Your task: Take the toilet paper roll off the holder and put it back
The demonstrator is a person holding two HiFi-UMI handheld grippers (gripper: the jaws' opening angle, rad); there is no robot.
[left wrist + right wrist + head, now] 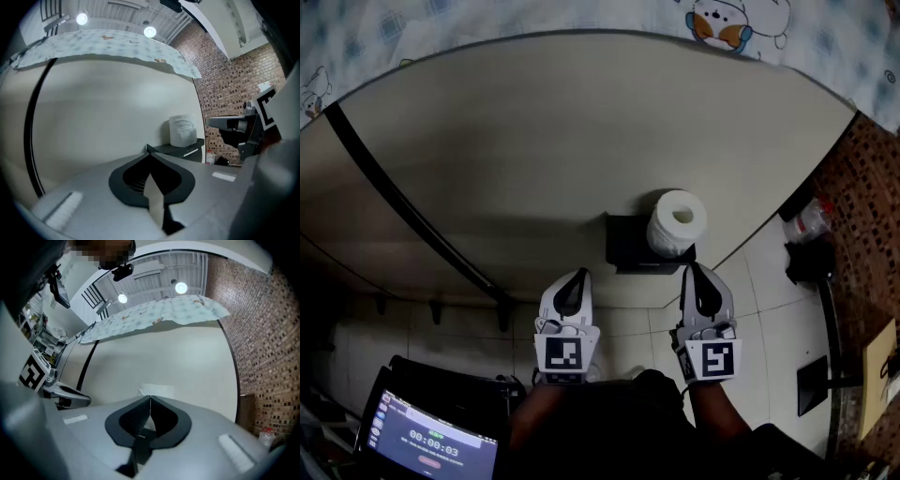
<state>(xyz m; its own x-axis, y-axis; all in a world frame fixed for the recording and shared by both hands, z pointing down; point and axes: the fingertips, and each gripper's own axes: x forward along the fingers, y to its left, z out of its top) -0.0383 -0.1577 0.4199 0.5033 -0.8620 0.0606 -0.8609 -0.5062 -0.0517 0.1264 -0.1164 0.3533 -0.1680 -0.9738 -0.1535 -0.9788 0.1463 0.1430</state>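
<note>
A white toilet paper roll [677,222] stands upright on a black holder [628,246] fixed to the beige wall. My left gripper [578,275] is shut and empty, just short of the holder's left side. My right gripper [694,269] is also shut and empty, its tip close below the roll. In the left gripper view the roll [183,131] sits on the holder shelf [180,149] beyond the closed tips [149,151]. In the right gripper view only a white strip of the roll [157,390] shows over the closed tips [150,398].
A black strip [403,206] runs diagonally down the wall at left. A patterned cloth [581,14] drapes over the wall's top. A screen with a timer [431,441] is at lower left. Brick wall [862,187] and a bottle [811,220] stand to the right, above tiled floor.
</note>
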